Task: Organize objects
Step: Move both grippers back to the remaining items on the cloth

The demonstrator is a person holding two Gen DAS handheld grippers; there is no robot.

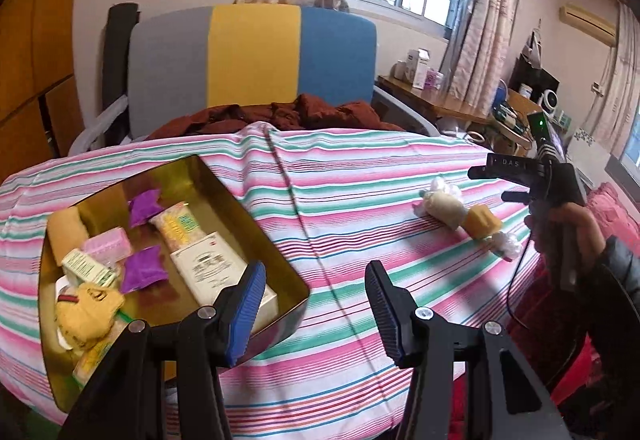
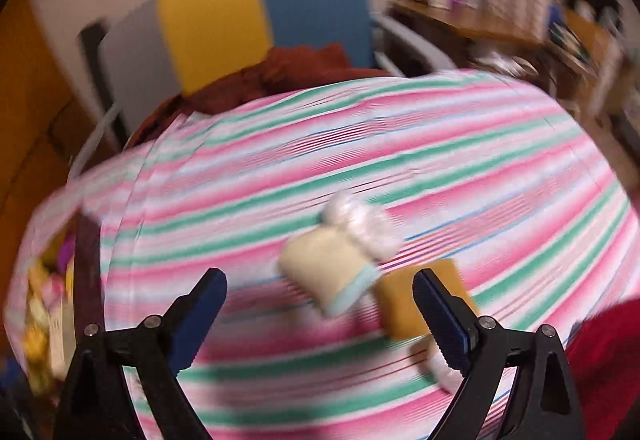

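A gold tin (image 1: 247,217) sits on the striped tablecloth (image 1: 360,168) at the left, holding several packets, a white box and a yellow knitted piece. My left gripper (image 1: 314,272) hovers by the tin's near right corner, open, with nothing between its fingers. A cream wrapped packet (image 1: 444,206) and an orange one (image 1: 484,222) lie together at the table's right. My right gripper (image 1: 490,184), in a person's hand, hangs just right of them. In the blurred right wrist view it (image 2: 320,276) stands wide open and empty above the cream packet (image 2: 332,268) and the orange packet (image 2: 404,304).
A grey, yellow and blue chair (image 1: 256,52) stands behind the table with brown cloth (image 1: 280,116) heaped on its seat. Red fabric (image 1: 616,208) lies past the table's right edge. A cluttered wooden desk (image 1: 432,100) stands under the window.
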